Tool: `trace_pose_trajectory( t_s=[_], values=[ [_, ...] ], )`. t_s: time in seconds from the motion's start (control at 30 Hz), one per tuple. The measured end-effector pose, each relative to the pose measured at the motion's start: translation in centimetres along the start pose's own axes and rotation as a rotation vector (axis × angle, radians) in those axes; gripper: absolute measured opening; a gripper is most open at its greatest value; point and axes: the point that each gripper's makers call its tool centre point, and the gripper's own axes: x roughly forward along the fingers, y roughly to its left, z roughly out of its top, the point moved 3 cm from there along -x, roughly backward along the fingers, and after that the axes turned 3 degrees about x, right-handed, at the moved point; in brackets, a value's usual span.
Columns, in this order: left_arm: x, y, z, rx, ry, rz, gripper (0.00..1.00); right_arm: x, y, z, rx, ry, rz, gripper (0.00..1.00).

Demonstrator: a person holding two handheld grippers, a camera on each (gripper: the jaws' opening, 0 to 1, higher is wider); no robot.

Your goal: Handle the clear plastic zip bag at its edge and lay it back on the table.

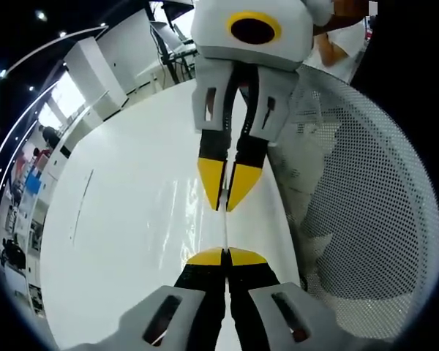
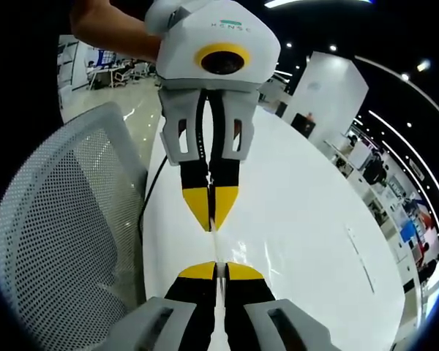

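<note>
The clear plastic zip bag (image 1: 225,231) shows edge-on as a thin pale strip stretched between the two grippers, above the white table (image 1: 132,219). My left gripper (image 1: 225,256) rises from the bottom of the left gripper view, shut on one end of the strip. My right gripper (image 1: 226,203) reaches down from the top, facing it, its yellow tips pinched on the other end. In the right gripper view the bag edge (image 2: 215,247) runs from my right gripper (image 2: 216,270) up to my left gripper (image 2: 211,221). The rest of the bag is too clear to make out.
A grey mesh chair back (image 1: 358,190) stands close beside the table edge, also seen as the mesh chair (image 2: 66,219). A person's arm (image 2: 106,29) holds the far gripper. Desks and office furniture (image 1: 29,183) lie beyond the table.
</note>
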Motion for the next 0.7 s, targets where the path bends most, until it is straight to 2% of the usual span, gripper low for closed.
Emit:
trace_pose_trajectory(
  t_s=[0.7],
  values=[
    [-0.15,0.12,-0.28,-0.007,-0.002,0.014,0.0,0.16,-0.02,0.17,0.0,-0.004,0.002,0.0]
  ],
)
